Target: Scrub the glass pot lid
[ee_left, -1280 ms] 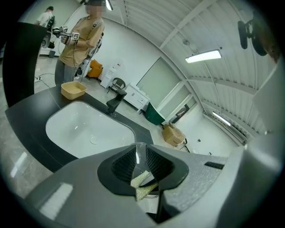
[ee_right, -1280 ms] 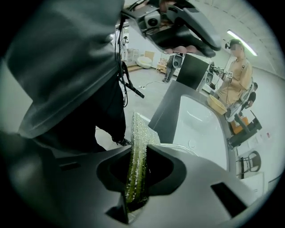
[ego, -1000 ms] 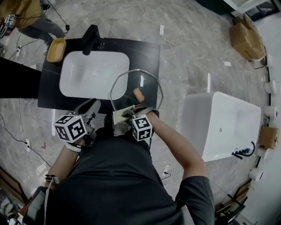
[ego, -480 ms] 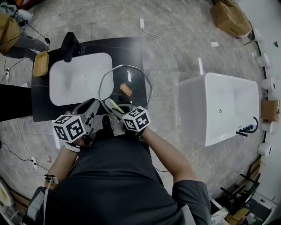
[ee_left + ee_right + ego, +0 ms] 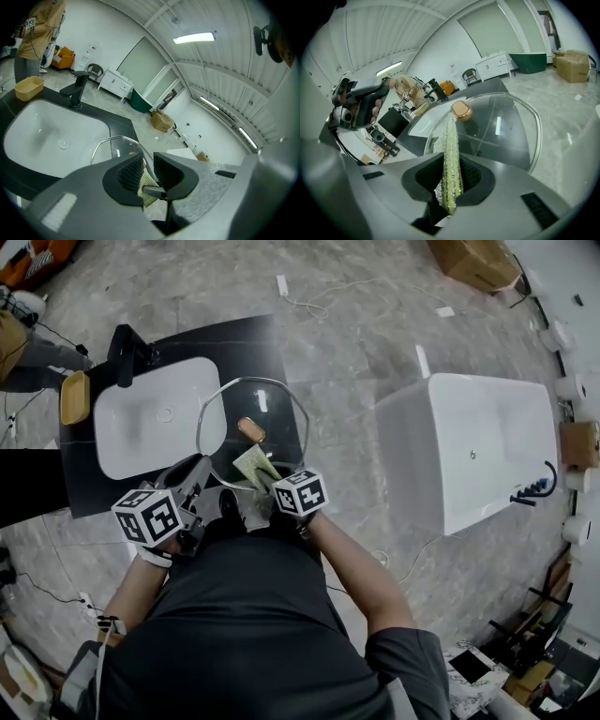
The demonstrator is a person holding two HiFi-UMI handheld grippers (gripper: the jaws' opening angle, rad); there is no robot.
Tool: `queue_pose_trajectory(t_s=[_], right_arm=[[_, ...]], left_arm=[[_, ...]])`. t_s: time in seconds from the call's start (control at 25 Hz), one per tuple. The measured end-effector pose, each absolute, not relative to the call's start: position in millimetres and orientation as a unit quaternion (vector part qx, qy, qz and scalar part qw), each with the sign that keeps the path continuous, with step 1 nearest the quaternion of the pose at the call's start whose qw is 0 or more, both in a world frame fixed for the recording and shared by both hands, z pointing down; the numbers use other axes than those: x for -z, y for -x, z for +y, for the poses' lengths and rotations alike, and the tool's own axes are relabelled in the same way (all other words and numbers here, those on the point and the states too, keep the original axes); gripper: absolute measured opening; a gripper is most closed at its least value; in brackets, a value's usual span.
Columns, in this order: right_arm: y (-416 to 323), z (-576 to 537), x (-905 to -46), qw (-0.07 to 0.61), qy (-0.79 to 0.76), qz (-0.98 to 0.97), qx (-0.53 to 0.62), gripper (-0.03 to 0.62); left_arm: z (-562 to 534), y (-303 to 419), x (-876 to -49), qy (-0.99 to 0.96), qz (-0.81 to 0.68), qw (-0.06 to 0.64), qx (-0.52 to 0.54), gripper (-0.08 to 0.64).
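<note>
Right of the sink (image 5: pixel 122 442), left gripper (image 5: pixel 147 168) clamps the near rim of the glass pot lid (image 5: pixel 277 427); right gripper (image 5: pixel 450 180) pinches a scouring pad (image 5: pixel 451 150) against the glass. Scrubbing judged under way, completion unconfirmed

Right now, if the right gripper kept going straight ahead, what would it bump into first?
Probably the copper knob on the glass lid. The right gripper is shut on a green scrub pad that reaches over the glass, aimed straight at that knob, though depth is hard to judge.
</note>
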State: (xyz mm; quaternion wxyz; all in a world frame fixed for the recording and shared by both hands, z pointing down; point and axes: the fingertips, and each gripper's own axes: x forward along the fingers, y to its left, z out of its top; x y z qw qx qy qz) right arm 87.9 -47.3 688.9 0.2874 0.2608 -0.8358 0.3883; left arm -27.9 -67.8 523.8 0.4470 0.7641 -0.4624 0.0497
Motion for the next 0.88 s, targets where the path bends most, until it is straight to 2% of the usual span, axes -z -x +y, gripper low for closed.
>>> queue_pose_trajectory(t_s=[0.48, 0.88], right_arm=[[-169.4, -89.5, -684.6, 0.302, -0.31, -0.828, -0.357, 0.058], [-215.2, -204.2, -669.0, 0.325, -0.453, -0.769, -0.311, 0.057]], left_arm=[[-78.6, 12.9, -512.0, -0.765, -0.471, 0.436, -0.044, 0.071], [-74.5, 74.5, -514.2, -0.722, -0.525, 0.45, -0.009, 0.071]])
